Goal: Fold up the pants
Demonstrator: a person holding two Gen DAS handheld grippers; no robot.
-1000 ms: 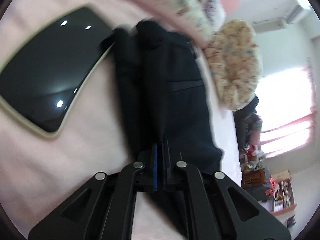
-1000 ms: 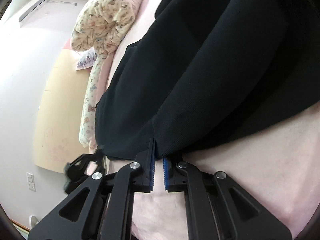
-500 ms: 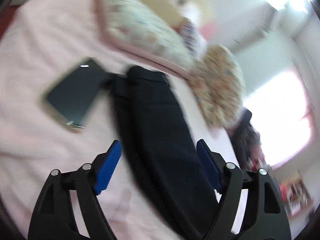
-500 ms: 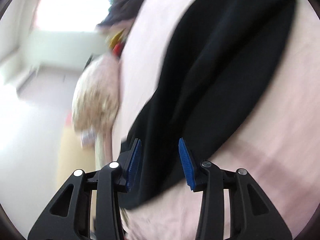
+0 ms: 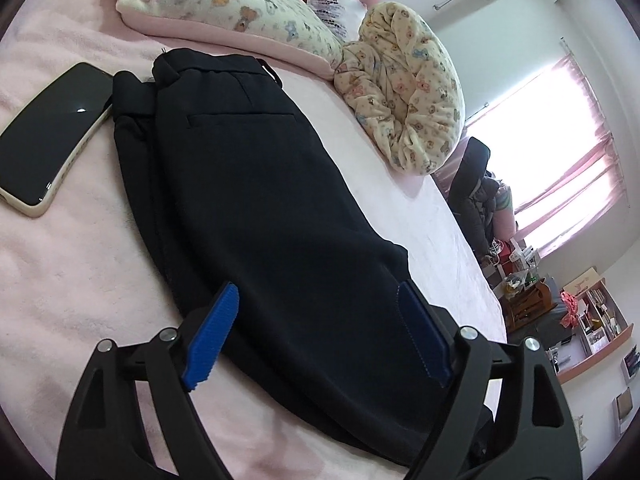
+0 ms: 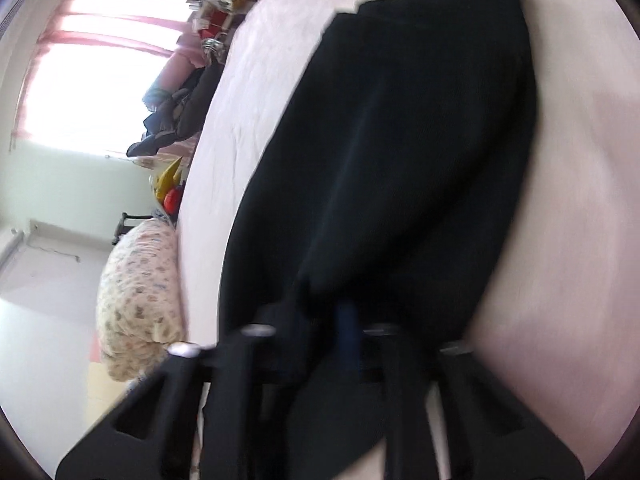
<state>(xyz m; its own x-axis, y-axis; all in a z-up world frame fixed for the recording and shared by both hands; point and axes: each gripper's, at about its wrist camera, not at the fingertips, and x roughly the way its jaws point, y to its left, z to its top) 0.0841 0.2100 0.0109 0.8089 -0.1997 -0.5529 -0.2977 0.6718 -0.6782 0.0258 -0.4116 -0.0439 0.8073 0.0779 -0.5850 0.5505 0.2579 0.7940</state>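
Note:
The black pants lie folded lengthwise on the pink bed sheet, waistband toward the pillows. My left gripper is open, its blue pads spread on either side of the pants and just above them, holding nothing. In the blurred right wrist view the pants stretch away from my right gripper. Its jaws stand close together with black cloth bunched over them.
A black phone lies on the sheet left of the waistband. A bear-print pillow and a rolled blanket lie beyond the pants. The bed's far edge, a window and shelves are at right.
My left gripper let go of the pants, opened wide and pulled back. My right gripper opened, swung round along the pants, and its jaws have come together again on cloth.

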